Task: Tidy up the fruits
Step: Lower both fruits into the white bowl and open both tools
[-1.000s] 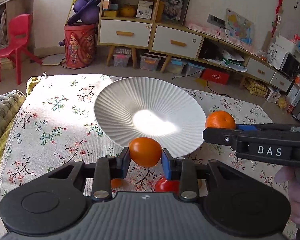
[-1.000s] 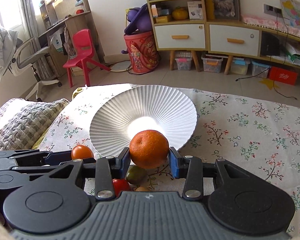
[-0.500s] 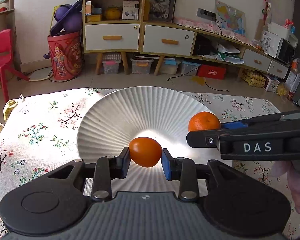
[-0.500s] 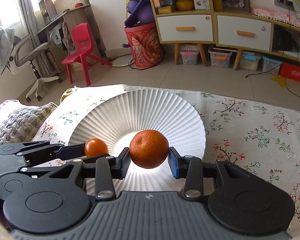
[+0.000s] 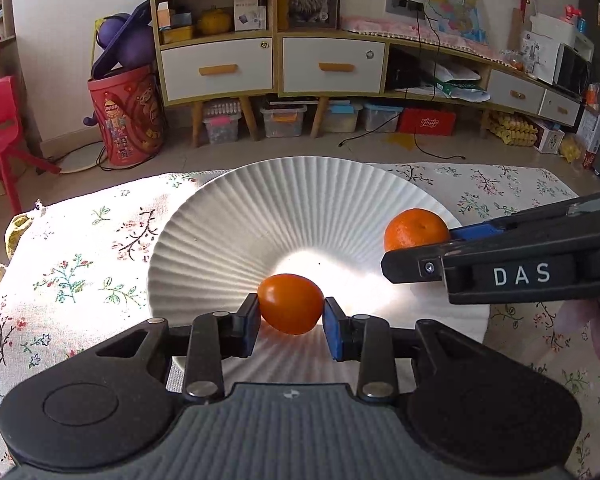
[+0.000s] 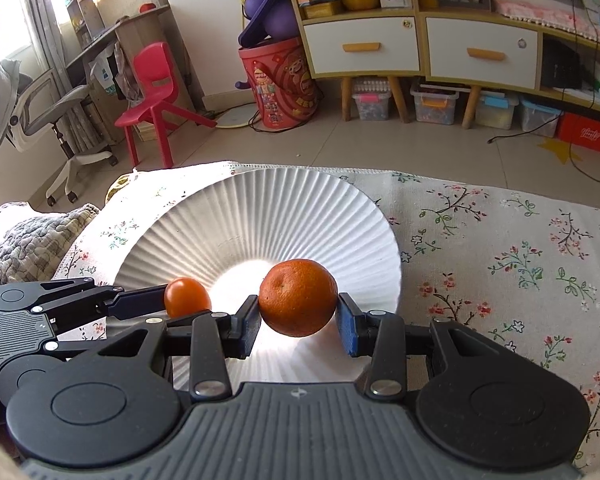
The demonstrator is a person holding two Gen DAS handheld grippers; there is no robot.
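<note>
Your left hand-held gripper [image 5: 290, 322] is closed on the small smooth orange fruit [image 5: 290, 303], pinched between both pads, and your right hand-held gripper [image 6: 298, 322] is likewise clamped on the mandarin [image 6: 298, 297]; each fruit sits right at the fingertips, held above the near half of the white ribbed plate [image 5: 300, 192]. The plate's sunlit centre lies just ahead of and below both fruits, so the coming move looks like a short drop, with the left fruit seeming slightly nearer the centre. Beyond lies the floral cloth [image 6: 520, 240] covering the counter.
</note>
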